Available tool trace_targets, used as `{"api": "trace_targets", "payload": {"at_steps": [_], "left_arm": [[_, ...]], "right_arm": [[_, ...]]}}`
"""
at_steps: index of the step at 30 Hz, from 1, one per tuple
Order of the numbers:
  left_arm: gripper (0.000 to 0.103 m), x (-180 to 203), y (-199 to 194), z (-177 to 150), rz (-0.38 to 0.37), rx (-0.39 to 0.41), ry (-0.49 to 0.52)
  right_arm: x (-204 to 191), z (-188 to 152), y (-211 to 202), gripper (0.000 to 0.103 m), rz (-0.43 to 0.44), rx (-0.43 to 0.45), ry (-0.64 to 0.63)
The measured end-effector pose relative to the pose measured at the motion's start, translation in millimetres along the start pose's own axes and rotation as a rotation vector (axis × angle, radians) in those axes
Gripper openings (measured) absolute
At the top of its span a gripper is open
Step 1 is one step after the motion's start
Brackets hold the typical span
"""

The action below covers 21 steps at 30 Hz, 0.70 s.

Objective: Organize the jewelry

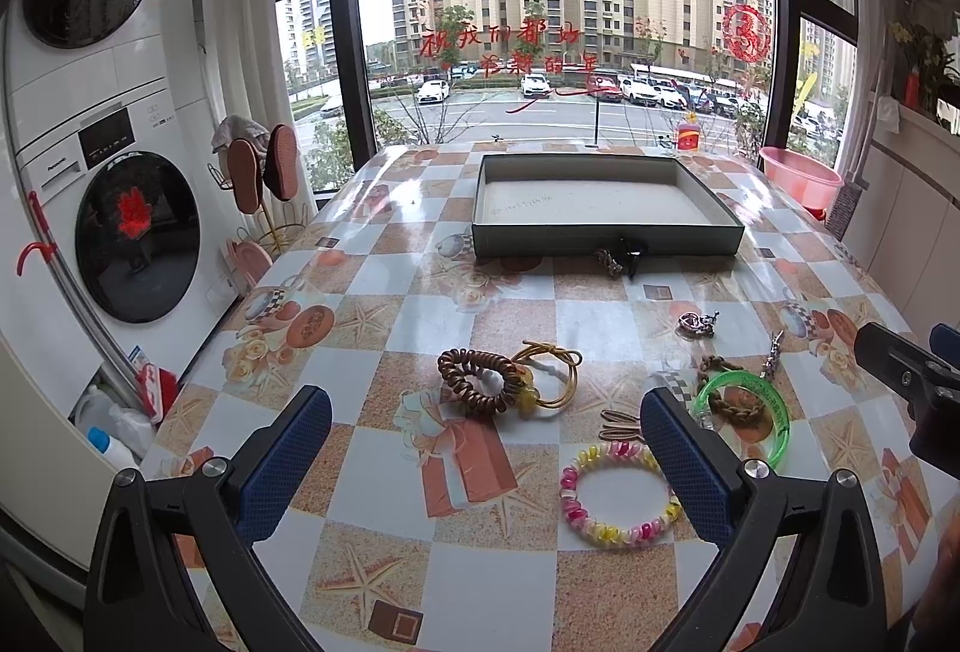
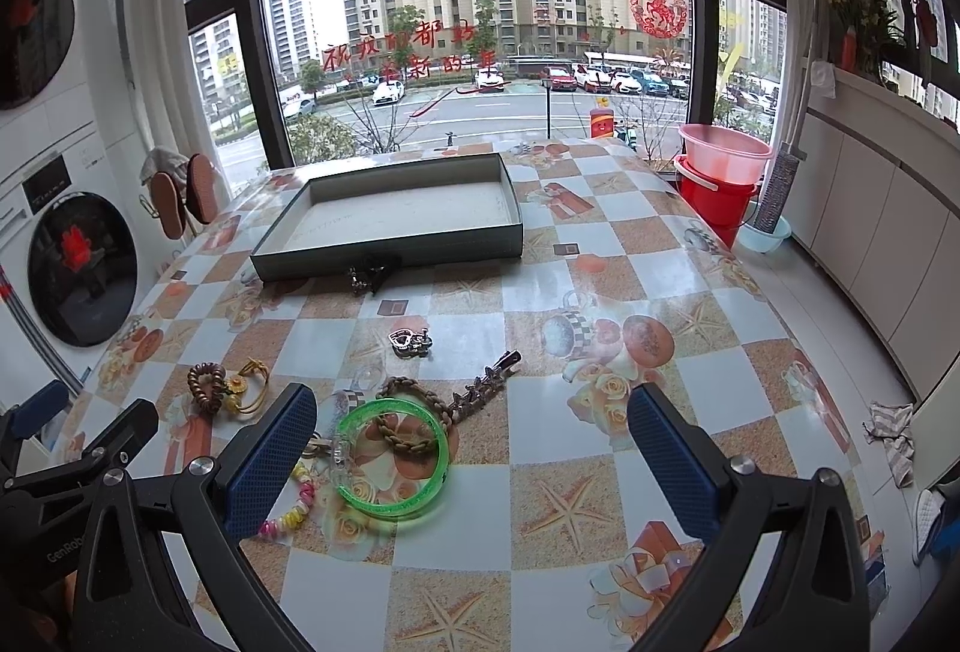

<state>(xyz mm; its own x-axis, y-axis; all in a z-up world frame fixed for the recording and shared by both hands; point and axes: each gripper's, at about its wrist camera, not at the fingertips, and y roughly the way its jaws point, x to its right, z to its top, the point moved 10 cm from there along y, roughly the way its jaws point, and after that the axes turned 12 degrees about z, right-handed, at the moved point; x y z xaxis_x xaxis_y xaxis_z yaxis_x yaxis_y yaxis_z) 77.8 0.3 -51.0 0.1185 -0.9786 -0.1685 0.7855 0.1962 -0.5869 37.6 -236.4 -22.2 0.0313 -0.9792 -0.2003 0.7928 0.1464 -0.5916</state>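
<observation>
Left gripper (image 1: 486, 448) hides part of green bangle (image 1: 744, 412) (empty-jawed).

Table (image 1: 384, 292) w/ tray (image 1: 606, 238), jewelry (image 1: 618, 493)

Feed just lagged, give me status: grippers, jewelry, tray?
Left gripper open, empty; right gripper open, empty. Tray empty; green bangle and hair ties on table. Small clip against tray's front wall.

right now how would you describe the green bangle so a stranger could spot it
Start at the grey tray on the checked table and come toward the grippers, to the jewelry cluster. The green bangle is the rigid, see-through neon ring around part of a brown braided bracelet; its neighbours are opaque or coiled.
</observation>
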Motion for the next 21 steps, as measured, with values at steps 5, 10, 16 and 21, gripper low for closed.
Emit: {"api": "trace_targets", "payload": {"at_steps": [5, 10, 16, 21], "left_arm": [[0.103, 0.2, 0.0, -0.2, 0.000, -0.001, 0.000], [0.103, 0.1, 0.0, -0.3, -0.001, -0.001, 0.000], [0.103, -0.3, -0.1, -1.6, 0.000, -0.003, 0.000], [0.103, -0.8, 2.6, -4.4, 0.002, -0.011, 0.002]], "right_arm": [[0.1, -0.4, 0.0, 0.103, 0.001, -0.001, 0.001], [0.1, -0.5, 0.2, 0.103, 0.001, 0.000, 0.001], [0.4, -0.7, 0.3, 0.103, 0.001, 0.000, 0.002], [0.9, -0.5, 0.5, 0.103, 0.001, -0.001, 0.002]]}}
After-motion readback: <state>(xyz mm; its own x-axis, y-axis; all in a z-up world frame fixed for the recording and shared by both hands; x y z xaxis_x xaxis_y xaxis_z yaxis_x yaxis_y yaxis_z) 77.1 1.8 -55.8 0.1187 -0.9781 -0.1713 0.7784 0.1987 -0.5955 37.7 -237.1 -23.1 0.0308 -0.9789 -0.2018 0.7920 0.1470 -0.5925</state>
